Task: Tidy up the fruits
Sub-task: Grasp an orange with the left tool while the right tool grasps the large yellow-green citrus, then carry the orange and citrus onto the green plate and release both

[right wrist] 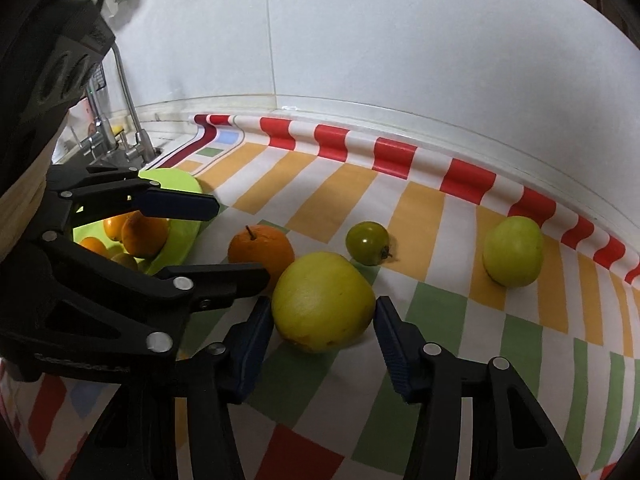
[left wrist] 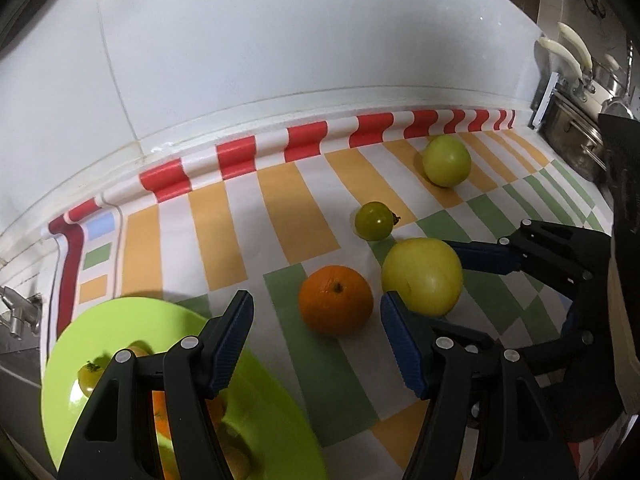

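Note:
A large yellow apple [right wrist: 322, 300] lies on the chequered cloth between the fingers of my right gripper [right wrist: 322, 332]. The jaws are open and close to its sides. It also shows in the left wrist view [left wrist: 422, 276], with the right gripper [left wrist: 436, 268] around it. An orange [left wrist: 335, 300] lies in front of my left gripper [left wrist: 316, 320], which is open and empty. A small green tomato [left wrist: 373, 221] and a green apple [left wrist: 446, 161] lie further back. A lime-green plate [left wrist: 256, 412] at the left holds oranges [right wrist: 144, 234] and a small green fruit [left wrist: 90, 376].
A white tiled wall [left wrist: 280, 40] rises behind the cloth. A sink with a tap [right wrist: 128, 92] is at the far left beyond the plate. Steel pots [left wrist: 576, 140] and white handles [left wrist: 564, 56] stand at the far right.

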A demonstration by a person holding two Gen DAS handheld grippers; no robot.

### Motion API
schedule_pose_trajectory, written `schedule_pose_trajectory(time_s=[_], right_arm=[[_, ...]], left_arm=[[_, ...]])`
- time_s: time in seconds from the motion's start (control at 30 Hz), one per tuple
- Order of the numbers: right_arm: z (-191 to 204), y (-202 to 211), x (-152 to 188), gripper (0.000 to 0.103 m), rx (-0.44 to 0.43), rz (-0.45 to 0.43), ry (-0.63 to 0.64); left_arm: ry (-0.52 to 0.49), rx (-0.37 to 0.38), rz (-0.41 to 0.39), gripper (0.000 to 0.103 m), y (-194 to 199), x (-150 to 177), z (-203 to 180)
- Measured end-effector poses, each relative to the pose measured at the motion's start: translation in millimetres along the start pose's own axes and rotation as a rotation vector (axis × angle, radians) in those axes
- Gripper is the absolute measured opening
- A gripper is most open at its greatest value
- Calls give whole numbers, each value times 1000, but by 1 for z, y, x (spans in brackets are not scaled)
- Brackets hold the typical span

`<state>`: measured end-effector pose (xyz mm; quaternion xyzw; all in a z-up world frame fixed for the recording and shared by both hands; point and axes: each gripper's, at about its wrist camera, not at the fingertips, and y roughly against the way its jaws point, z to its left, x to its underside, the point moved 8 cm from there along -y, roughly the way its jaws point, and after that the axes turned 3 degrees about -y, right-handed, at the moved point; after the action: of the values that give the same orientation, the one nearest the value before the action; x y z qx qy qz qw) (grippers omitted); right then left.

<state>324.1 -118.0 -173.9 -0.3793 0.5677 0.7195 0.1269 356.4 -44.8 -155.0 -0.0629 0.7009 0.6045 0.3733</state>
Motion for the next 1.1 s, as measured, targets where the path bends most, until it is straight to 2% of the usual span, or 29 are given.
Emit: schedule_pose_trajectory(time_s=[0.23,0.37,0.57,1.1], right_arm=[[-23,11,8,52,69,-3,-69],[-41,22,11,52,101,-21,-147],[-48,38,8,52,123,-56,-189],[-25,91,14,52,114,-116,-196]], left_arm=[[8,-16,31,55,-11,-1,-3],[7,-12,36,41,-15,-4,-8],[1,1,12,41,-3,-3,-17],[37,-52,-109,41,76,16,-27]])
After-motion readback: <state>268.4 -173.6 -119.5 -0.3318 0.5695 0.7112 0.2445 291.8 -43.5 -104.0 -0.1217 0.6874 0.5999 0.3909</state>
